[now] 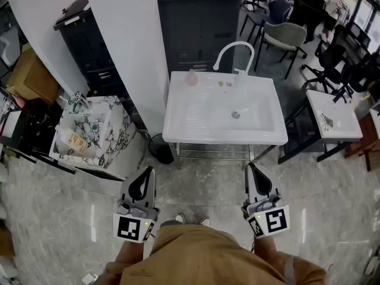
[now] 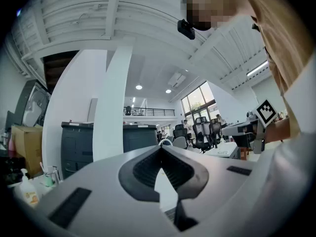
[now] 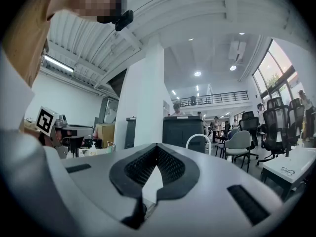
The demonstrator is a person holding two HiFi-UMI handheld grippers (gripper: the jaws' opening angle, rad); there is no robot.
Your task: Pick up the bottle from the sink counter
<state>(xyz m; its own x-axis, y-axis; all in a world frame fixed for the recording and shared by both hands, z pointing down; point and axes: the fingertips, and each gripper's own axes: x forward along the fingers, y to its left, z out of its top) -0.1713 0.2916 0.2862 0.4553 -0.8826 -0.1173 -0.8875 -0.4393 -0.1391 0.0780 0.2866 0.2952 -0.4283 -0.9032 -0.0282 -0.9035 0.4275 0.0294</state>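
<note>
At the upper middle of the head view stands the white sink desk (image 1: pixel 178 120). The bottle (image 1: pixel 191 78), a small pinkish see-through shape, sits upright on its back left corner, left of the curved white faucet (image 1: pixel 233 51). It is too small to make out a cap or label, and two tiny bits near the faucet's foot cannot be identified. Well short of the desk, near the lower edge, the left claw (image 1: pixel 148 172) and the right claw (image 1: pixel 251 168) point toward it above the grey floor, touching nothing. A tan shirt (image 1: pixel 208 257) is cut off by the bottom edge.

From the left gripper view, the left claw (image 2: pixel 160 148) is pressed together, tips meeting with nothing between them. Its grey body hides the desk and the bottle. From the right gripper view, the right claw (image 3: pixel 157 146) is likewise closed tip to tip and empty. Only the faucet's arc (image 3: pixel 198 142) rises over the claw body there, in front of a dark cabinet (image 3: pixel 180 130); the bottle is hidden below.
</note>
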